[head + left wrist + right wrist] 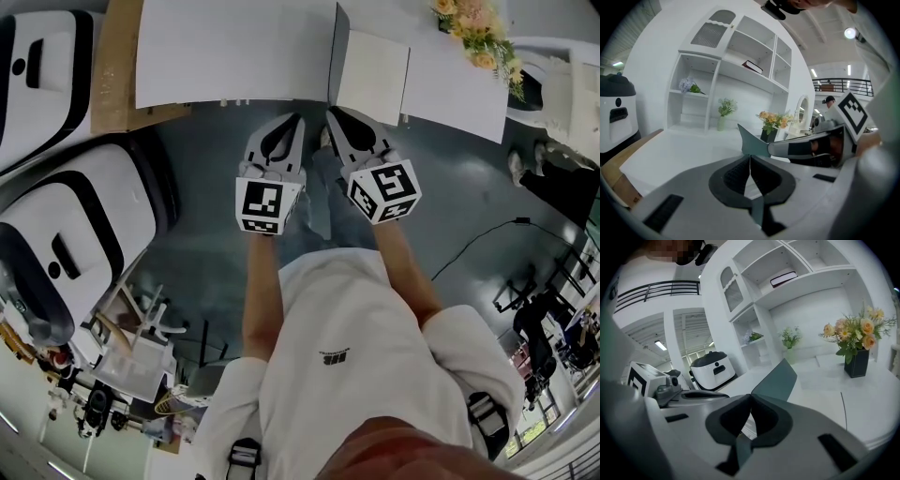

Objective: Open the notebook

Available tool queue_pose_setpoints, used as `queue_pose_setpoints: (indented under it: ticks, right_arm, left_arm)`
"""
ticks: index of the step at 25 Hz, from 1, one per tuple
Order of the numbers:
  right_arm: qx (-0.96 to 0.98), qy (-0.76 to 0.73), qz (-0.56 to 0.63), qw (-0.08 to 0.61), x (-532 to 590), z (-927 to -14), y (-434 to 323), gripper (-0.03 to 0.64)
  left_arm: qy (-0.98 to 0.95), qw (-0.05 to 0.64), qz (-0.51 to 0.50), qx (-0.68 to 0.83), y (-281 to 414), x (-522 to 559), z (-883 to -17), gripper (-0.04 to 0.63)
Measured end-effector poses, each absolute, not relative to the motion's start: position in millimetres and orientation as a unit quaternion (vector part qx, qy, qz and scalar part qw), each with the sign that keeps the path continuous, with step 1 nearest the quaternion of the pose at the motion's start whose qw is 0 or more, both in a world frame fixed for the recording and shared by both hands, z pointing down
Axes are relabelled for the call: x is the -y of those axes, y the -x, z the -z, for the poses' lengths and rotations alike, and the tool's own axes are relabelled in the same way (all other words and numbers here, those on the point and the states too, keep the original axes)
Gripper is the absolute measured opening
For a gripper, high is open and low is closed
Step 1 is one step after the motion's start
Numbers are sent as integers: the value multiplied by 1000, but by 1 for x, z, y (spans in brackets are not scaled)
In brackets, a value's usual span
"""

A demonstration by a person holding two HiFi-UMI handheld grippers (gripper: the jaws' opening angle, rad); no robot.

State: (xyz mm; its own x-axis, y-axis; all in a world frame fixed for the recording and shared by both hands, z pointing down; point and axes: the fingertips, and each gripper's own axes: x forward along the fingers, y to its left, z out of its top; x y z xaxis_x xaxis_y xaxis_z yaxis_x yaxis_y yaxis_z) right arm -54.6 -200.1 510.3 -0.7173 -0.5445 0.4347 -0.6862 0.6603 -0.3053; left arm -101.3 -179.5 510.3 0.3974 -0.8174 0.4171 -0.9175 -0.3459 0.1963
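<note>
Pinching the near edge of the notebook's (pixel 372 75) grey cover (pixel 338 52), the right hand-held gripper (pixel 330 112) has its jaws closed on it, and the cover stands upright off the white pages. The notebook lies on the white desk (pixel 234 47) at the upper centre of the head view. The left hand-held gripper (pixel 298 118) hovers just beside the right one, jaws pressed together on nothing. Flowers (pixel 473 28) stand at the upper right.

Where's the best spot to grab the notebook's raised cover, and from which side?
Pinch the cover by its thin near edge, coming from the table's front, jaws on either face. It stands upright, edge-on to that side, with the open page to its right; the right hand-held gripper is shut on that edge.
</note>
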Motion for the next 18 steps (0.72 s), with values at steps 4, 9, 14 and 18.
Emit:
queue_pose_setpoints:
  ticks: [4,9,14,18]
  right_arm:
    - [902,-329,-230,159,199,-514,67,3]
    - [907,-312,-232,164,199,-520,80,3]
    - [911,-292,-233,173,199,-529,94,3]
    - [914,-277,-234,182,199,-536,105,4]
  left_arm:
    - [-803,206,-122,546,112,177,-513,0]
    - [-792,210,-121,559,122,175,-516,0]
    - [-782,216,-120,572,132,174,-521,0]
    - [-774,220,-119,582,140,174,-526,0]
